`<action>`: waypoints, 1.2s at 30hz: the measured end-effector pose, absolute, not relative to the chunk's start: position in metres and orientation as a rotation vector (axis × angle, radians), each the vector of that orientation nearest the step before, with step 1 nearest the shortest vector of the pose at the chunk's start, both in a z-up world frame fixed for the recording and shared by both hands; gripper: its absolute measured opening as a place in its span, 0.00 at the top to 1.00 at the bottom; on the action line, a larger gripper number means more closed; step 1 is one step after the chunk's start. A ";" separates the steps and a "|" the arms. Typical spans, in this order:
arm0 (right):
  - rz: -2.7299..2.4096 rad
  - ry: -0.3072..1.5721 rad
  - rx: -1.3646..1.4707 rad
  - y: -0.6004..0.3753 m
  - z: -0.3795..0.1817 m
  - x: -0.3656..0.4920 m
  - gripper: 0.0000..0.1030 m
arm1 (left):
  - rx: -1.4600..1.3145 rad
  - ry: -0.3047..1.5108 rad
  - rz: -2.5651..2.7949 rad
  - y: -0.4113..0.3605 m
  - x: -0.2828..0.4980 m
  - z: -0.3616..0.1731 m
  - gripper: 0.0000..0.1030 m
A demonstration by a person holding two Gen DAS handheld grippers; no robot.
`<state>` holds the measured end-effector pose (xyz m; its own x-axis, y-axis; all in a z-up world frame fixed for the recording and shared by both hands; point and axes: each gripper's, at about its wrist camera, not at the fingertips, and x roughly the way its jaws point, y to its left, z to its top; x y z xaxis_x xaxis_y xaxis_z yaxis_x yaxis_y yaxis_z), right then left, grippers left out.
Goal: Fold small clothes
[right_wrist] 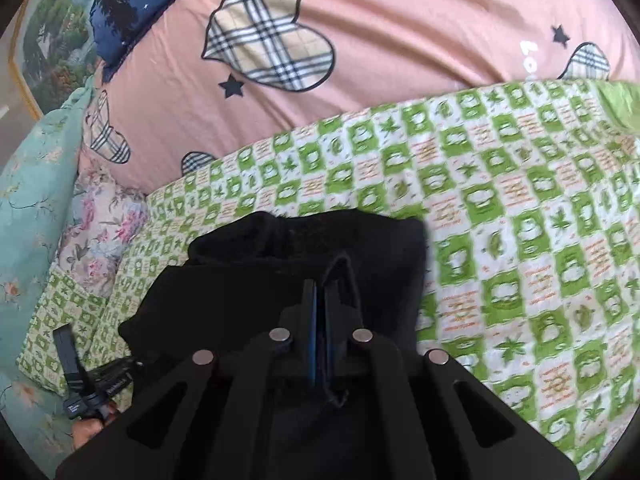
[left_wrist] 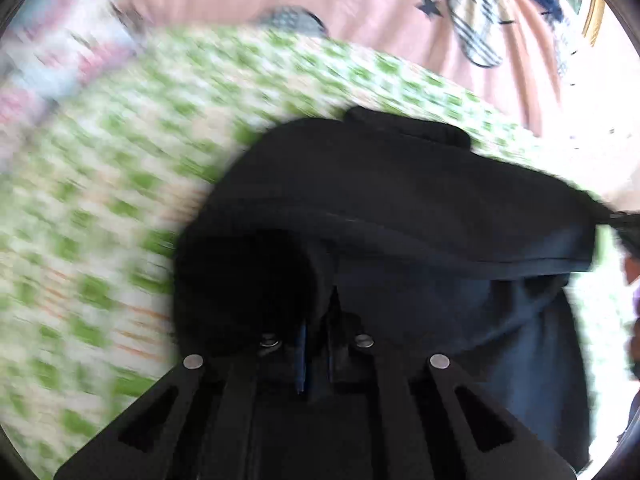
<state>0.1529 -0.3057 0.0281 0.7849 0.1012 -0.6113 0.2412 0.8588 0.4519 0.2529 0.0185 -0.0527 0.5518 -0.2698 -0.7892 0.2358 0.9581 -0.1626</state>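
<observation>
A small black garment hangs across the left wrist view above a blurred green checked sheet. My left gripper is shut on it; the cloth drapes over the fingertips and hides them. The garment's far right corner is stretched towards the frame's edge. In the right wrist view the same black garment bunches in front of my right gripper. That gripper's blue pads are pressed together, with a fold of the cloth pinched between them. A hand holds a black strapped tool at the lower left.
The green-and-white checked sheet covers the bed under the garment. Behind it lies a pink duvet with plaid hearts, with a dark blue pillow at the back left. A floral pillow and teal bedding sit at the left.
</observation>
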 end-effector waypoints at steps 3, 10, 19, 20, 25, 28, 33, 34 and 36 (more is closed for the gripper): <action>-0.119 0.782 0.543 -0.314 -0.001 0.165 0.95 | -0.043 0.989 -0.312 0.023 0.255 -0.063 0.92; -0.165 0.863 0.520 -0.304 -0.019 0.156 0.90 | 0.013 0.937 -0.299 0.046 0.221 -0.046 0.73; 0.360 0.756 0.541 -0.232 0.048 0.240 0.35 | 0.049 0.902 -0.231 0.060 0.267 -0.043 0.63; 0.398 0.770 0.535 -0.219 0.048 0.259 0.35 | 0.063 0.924 -0.206 0.059 0.272 -0.050 0.63; 0.509 0.875 0.527 -0.164 0.035 0.356 0.35 | -0.025 0.920 -0.164 0.059 0.279 -0.063 0.88; 0.545 0.988 0.430 -0.130 0.014 0.398 0.34 | 0.002 0.829 -0.112 0.050 0.264 -0.060 0.89; 0.780 1.262 0.468 -0.090 -0.031 0.418 0.28 | -0.097 0.733 -0.108 0.071 0.248 -0.054 0.91; 0.841 1.254 0.502 -0.087 -0.031 0.417 0.21 | -0.116 0.724 -0.113 0.074 0.247 -0.054 0.91; 0.897 1.226 0.580 -0.087 -0.032 0.421 0.19 | -0.159 0.710 -0.120 0.079 0.244 -0.055 0.91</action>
